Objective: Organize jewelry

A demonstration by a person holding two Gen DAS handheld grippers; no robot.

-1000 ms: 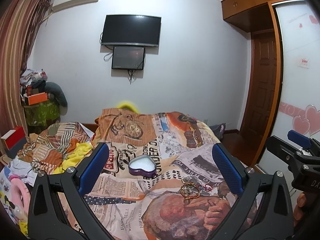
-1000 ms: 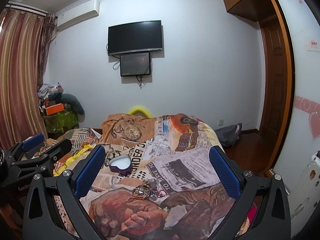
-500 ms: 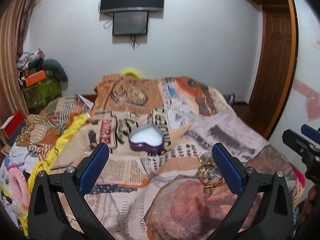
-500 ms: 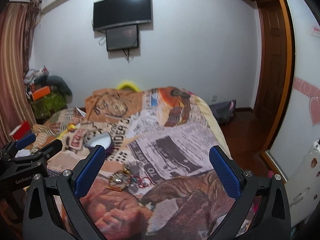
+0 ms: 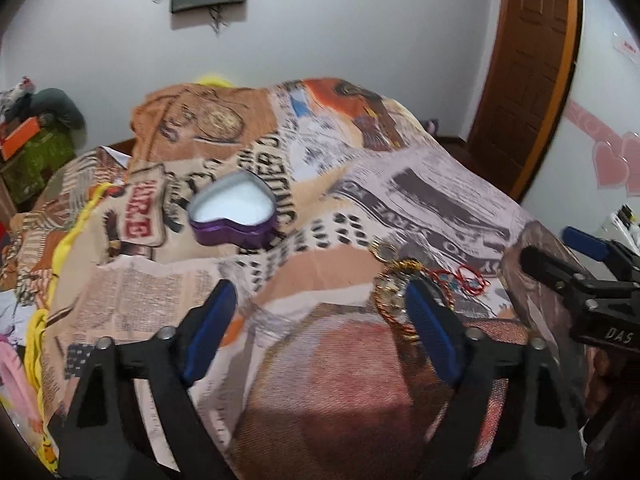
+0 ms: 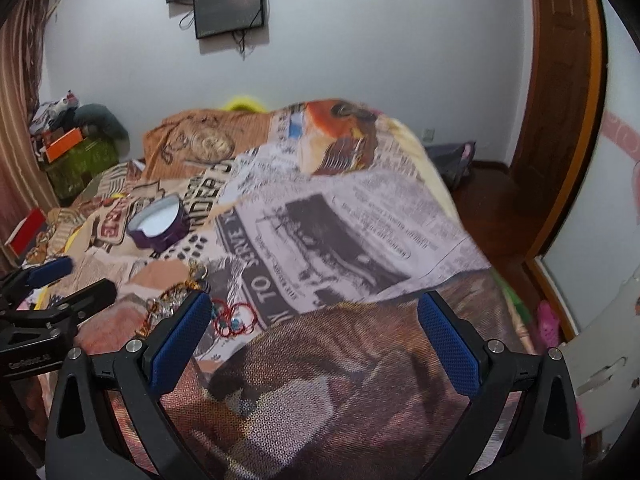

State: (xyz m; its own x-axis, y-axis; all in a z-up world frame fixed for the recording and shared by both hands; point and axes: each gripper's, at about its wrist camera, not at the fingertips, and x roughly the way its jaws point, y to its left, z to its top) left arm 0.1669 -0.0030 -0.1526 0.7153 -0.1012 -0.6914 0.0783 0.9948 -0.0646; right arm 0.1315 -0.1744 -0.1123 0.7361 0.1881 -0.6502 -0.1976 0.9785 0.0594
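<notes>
A purple heart-shaped box with a white inside lies open on the printed bedspread; it also shows in the right wrist view. A pile of jewelry lies nearer: gold chains and a red string bracelet, also seen in the right wrist view as gold chains and red bracelet. My left gripper is open above the bed, its right finger over the gold chains. My right gripper is open and empty, the jewelry by its left finger.
The right gripper's body is at the right of the left wrist view; the left gripper's body is at the left of the right wrist view. A cluttered green crate stands left of the bed. A wooden door is at the right.
Both grippers have moved forward and tilted down toward the bed. The jewelry pile and heart box now appear much closer. Both stay open.
</notes>
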